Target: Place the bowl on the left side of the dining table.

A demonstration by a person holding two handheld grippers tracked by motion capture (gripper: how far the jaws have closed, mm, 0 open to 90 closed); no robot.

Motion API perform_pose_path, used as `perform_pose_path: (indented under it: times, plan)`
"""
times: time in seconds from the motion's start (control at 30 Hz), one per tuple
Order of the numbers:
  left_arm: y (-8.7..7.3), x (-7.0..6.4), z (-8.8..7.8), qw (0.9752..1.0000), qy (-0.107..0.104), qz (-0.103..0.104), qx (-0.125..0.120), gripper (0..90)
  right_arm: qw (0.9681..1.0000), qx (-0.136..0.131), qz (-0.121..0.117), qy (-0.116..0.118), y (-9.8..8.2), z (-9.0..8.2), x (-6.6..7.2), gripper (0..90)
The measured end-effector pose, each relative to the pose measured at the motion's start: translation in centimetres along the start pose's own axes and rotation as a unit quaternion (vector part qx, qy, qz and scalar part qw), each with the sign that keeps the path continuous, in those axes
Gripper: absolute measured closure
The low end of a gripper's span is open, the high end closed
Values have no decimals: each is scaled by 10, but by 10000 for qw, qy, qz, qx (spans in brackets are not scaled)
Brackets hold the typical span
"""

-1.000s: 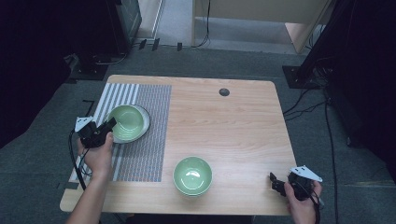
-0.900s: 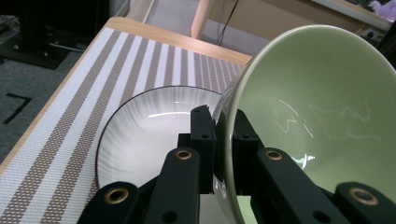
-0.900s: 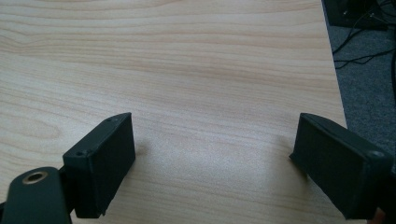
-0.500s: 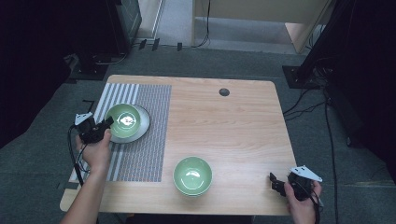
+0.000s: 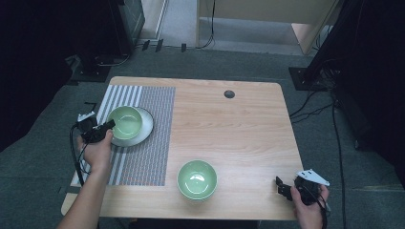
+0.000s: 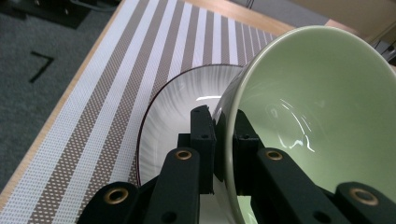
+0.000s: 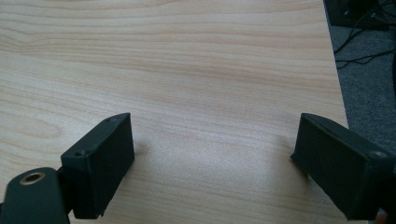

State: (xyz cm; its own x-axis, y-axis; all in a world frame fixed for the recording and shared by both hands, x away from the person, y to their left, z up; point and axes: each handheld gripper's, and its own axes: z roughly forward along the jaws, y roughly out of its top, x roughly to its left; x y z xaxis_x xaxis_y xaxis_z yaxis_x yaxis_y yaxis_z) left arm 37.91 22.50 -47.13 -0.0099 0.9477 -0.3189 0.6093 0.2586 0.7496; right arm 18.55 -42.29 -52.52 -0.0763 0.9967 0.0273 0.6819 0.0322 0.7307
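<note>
The green bowl [image 6: 308, 121] sits tilted on the white plate [image 6: 180, 107], over the striped placemat [image 5: 138, 138] at the desk's [image 5: 239, 129] left side. The left gripper [image 6: 224, 140] has its fingers pinched on the bowl's rim, one inside and one outside. I'd lift it slowly and level so it doesn't slip or drag the plate. The right gripper [image 7: 212, 168] idles wide open near a second green bowl [image 5: 197, 179]. No brands or writing readable anywhere.
</note>
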Motion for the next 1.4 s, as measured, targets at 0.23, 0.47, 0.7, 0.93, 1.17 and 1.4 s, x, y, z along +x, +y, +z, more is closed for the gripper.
perform_pose_path:
  times: [0.23, 0.47, 0.7, 0.93, 1.17, 1.4]
  plan:
    - [5, 4, 6, 9995, 16, -157, 277, 831, 10000, 10, 4, 8, 0, 0, 0, 114]
    - [19, 5, 15, 9976, 93, -162, 674, 833, 10000, 14, -3, 11, 0, 0, 0, 114]
    - [26, 8, 22, 9958, 154, -145, 892, 831, 10000, 14, -29, 24, 0, 0, 0, 112]
    - [27, 9, 26, 9948, 190, -130, 991, 826, 10000, 22, -31, 31, 0, 0, 0, 110]
    - [25, 6, 26, 9952, 194, -37, 963, 827, 10000, 24, -34, 33, 0, 0, 0, 110]
    - [23, -1, 27, 9954, 172, 23, 945, 826, 10000, 23, -33, 31, 0, 0, 0, 110]
